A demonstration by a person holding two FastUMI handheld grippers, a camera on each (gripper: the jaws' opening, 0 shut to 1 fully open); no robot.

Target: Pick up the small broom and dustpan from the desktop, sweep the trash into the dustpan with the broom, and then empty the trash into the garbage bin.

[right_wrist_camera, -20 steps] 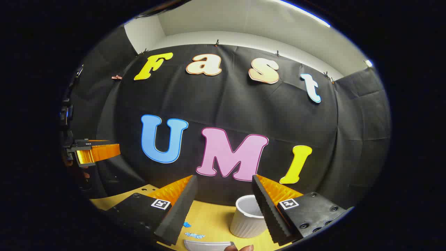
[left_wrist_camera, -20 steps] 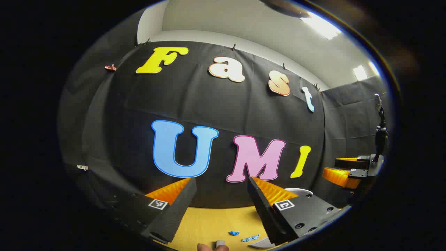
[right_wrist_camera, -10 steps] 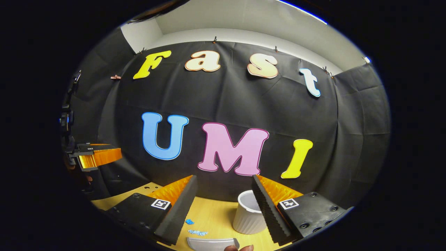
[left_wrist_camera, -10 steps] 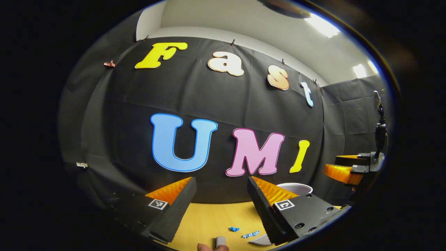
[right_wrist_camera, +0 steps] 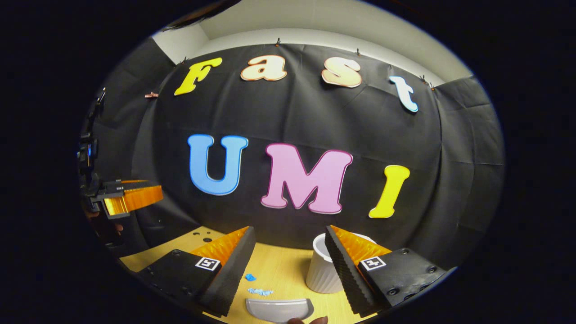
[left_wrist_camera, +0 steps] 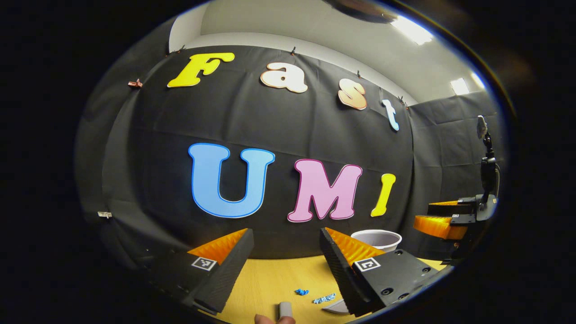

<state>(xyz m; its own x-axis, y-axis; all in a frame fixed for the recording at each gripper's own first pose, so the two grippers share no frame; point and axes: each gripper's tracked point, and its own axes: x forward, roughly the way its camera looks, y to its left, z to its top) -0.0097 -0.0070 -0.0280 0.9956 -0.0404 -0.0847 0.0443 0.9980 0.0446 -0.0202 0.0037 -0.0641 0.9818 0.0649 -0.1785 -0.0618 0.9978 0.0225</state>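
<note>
Standing on the desktop [right_wrist_camera: 279, 270], white garbage bin [right_wrist_camera: 320, 275], inside hidden, blue trash [right_wrist_camera: 260, 292] beside dustpan [right_wrist_camera: 279, 309], left gripper [left_wrist_camera: 284, 252] and right gripper [right_wrist_camera: 288, 252] both spread apart.

A staged recording booth, not a lived-in room: black cloth [right_wrist_camera: 315, 112] clipped up as walls on all sides, a bare pale ceiling with strip lights [left_wrist_camera: 411, 30] above, and a plain wooden counter [right_wrist_camera: 279, 272] at the cloth's foot.

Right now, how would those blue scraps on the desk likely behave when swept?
The blue scraps look small, crumpled, probably very light, so they may scatter or skip. They lie just beyond the dustpan, suggesting a short push.
</note>
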